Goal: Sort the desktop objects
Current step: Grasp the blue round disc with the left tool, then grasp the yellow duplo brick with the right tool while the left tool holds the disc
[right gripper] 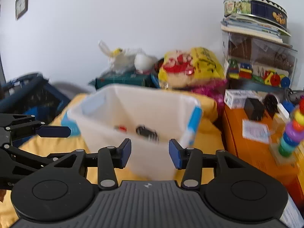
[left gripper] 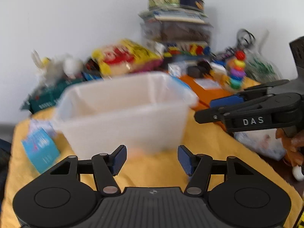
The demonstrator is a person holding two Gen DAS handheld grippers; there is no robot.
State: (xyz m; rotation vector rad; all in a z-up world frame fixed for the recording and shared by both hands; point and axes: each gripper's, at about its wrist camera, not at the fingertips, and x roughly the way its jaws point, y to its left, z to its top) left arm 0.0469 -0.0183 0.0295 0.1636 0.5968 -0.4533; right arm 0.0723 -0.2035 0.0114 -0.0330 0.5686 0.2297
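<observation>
A yellow cloth (left gripper: 167,169) is covering the table, and a white bin (left gripper: 123,112) is sitting on it at the centre, just beyond both tools. Far behind, a yellow bag (right gripper: 191,66) is leaning by the wall, with a round tin (right gripper: 255,9) topping a stack at far right. To the right, a ring toy (right gripper: 291,131) is standing on an orange box (right gripper: 252,148). Inside the bin, a small dark item (right gripper: 147,132) and a red one (right gripper: 121,128) are lying on the floor; blur is hiding what they are. The left gripper (left gripper: 152,159) is gaping wide and carrying nothing; the right gripper (right gripper: 150,153) is likewise spread and empty. Both are hanging close to the bin's near wall. The risk, as I judge it: either tool could be nudging the light bin across the cloth, or the two tools could be clashing, since they are working side by side.
</observation>
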